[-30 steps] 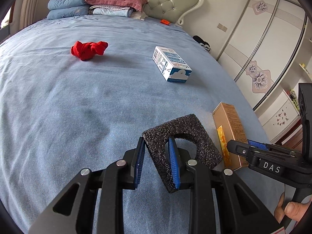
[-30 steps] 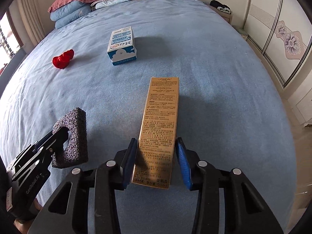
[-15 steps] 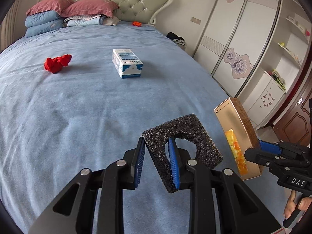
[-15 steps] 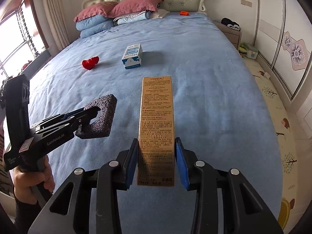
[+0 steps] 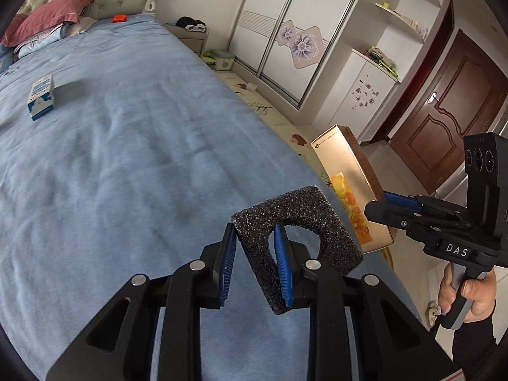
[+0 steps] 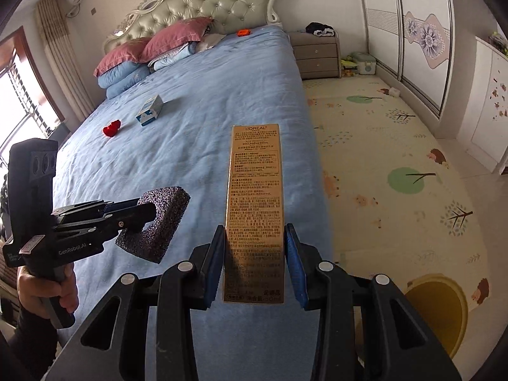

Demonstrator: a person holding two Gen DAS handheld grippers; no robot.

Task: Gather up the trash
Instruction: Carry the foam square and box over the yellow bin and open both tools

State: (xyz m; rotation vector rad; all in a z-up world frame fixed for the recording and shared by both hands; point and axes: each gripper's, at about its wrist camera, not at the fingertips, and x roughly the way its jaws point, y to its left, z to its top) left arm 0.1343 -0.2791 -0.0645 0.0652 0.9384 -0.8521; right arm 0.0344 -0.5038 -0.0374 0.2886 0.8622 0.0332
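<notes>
While the left gripper (image 5: 255,262) has its fingers clamped on a black foam piece (image 5: 298,222) above the blue bed (image 5: 127,165), the right gripper (image 6: 255,263) has its fingers clamped on a gold carton (image 6: 255,197). A white-and-blue box (image 6: 150,110) and red scrap (image 6: 111,128) lie on the bed.

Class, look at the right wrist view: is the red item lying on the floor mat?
No. The red item lies on the blue bed, beside the small blue-and-white box.

A blue-covered bed (image 6: 222,101) with tufted headboard (image 6: 203,6) faces sliding wardrobes (image 5: 285,28) (floral panels) across a patterned floor mat (image 6: 397,165).
</notes>
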